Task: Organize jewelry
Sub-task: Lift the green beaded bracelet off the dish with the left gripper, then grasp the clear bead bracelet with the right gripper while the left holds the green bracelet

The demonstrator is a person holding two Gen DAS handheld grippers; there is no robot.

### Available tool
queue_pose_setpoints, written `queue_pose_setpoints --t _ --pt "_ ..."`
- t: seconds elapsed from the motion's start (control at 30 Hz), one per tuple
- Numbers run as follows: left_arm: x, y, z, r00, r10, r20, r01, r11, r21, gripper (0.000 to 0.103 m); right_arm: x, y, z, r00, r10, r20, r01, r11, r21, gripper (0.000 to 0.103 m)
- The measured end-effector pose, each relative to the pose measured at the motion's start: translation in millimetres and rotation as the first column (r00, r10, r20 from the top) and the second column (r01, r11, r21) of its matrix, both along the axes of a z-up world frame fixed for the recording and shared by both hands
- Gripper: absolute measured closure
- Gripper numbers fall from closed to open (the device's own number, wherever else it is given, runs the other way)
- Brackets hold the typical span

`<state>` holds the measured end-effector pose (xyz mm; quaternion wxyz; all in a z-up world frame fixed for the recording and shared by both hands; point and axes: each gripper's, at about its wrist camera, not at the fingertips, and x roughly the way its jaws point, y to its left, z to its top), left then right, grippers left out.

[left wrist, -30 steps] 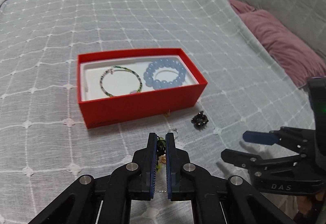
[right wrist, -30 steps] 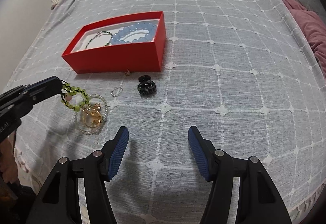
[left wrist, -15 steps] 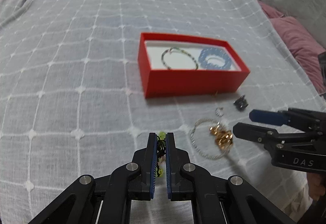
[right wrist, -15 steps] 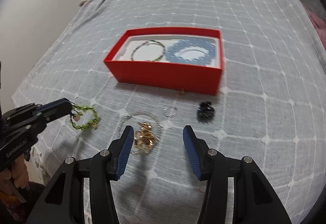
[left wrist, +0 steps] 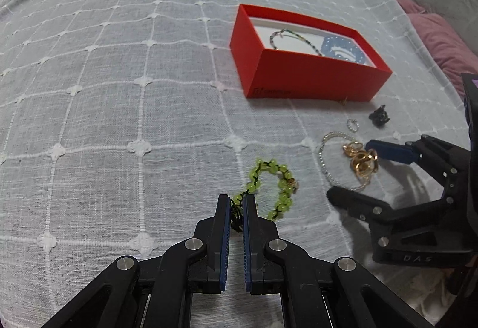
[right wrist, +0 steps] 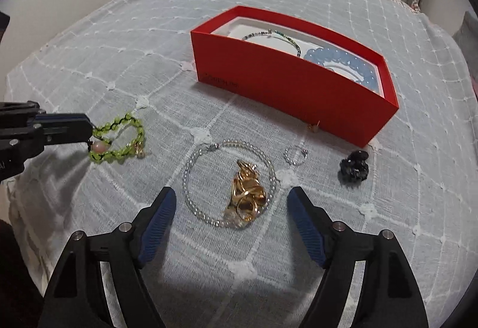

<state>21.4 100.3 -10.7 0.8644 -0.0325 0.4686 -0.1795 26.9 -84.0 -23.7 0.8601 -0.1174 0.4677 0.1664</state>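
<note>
Left wrist view: the left gripper [left wrist: 236,204] sits at the bottom middle of the picture. Its fingers are pinched almost flat on the cord of the green bead bracelet [left wrist: 273,186], and the rest of the bracelet lies on the bed cover [left wrist: 119,89] just past the tips. The red box [left wrist: 304,77] is in the upper right. Inside it are a thin beaded bracelet [left wrist: 291,36] and a blue bead bracelet [left wrist: 342,50], both a bit blurry. At the right edge the right gripper [left wrist: 355,169] reaches in, its fingers on either side of a silver bead bracelet [left wrist: 325,166] and a pile of gold rings [left wrist: 361,162]. A small silver ring [left wrist: 352,125] and a black hair claw [left wrist: 379,116] lie between that pile and the box.

Right wrist view: the right gripper's [right wrist: 230,205] fingers are wide apart. They have just been opening, and the gold rings [right wrist: 246,193] sit between them but are not pinched. The silver bead bracelet [right wrist: 228,183] loops around the rings. The green bracelet [right wrist: 119,139] is at the left, held by the left gripper [right wrist: 86,128].

I think the step now is picking up loose pieces for the box. Next, the right fingers need to go lower and close on the gold pile. The green bracelet needs lifting over the red wall.

A tiny gold thing [right wrist: 315,126] by the box is too small to name. The box wall hides part of the blue beads.
</note>
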Motion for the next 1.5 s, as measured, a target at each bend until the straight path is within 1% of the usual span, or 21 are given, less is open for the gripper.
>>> queue_pose_setpoints --t 0.07,0.17,0.2,0.27,0.47,0.77,1.13,1.33,1.4,1.5 --pt "2 2 -2 1.0 0.008 -0.007 -0.008 1.0 0.003 0.101 5 -1 -1 1.0 -0.003 0.01 0.003 1.0 0.016 0.023" --pt "4 4 -4 1.0 0.018 -0.011 -0.018 1.0 0.007 0.101 7 2 -2 1.0 0.004 0.024 -0.004 1.0 -0.003 0.024" --pt "4 4 -4 1.0 0.02 -0.01 -0.02 1.0 0.007 0.101 8 4 -2 1.0 0.008 0.027 -0.008 1.0 -0.006 0.026" --pt "4 5 -2 1.0 0.025 -0.006 -0.025 1.0 0.006 0.101 8 6 -1 0.999 0.022 0.033 -0.022 1.0 -0.009 0.036" --pt "4 2 7 0.999 0.028 0.023 -0.028 1.0 0.003 0.101 4 11 4 0.998 0.052 0.04 -0.051 0.998 -0.02 0.043" --pt "4 -2 22 0.997 0.04 0.06 -0.038 0.999 -0.019 0.101 -2 4 14 0.997 0.05 0.064 -0.049 0.999 -0.016 0.043" --pt "13 -11 53 0.992 0.054 0.112 -0.045 0.996 -0.081 0.101 -9 -4 41 0.995 0.034 0.097 -0.035 0.999 0.015 0.043" --pt "29 -26 76 0.988 0.058 0.145 -0.036 0.988 -0.149 0.101 -5 -11 58 0.992 0.012 0.127 -0.016 0.999 0.03 0.043" --pt "37 -34 82 0.984 0.05 0.169 -0.021 0.986 -0.168 0.101 0 -16 65 0.99 -0.004 0.139 -0.002 0.999 0.037 0.043" --pt "51 -46 87 0.985 0.044 0.169 -0.008 0.977 -0.212 0.101 8 -24 73 0.988 -0.03 0.154 0.023 0.999 0.047 0.043"
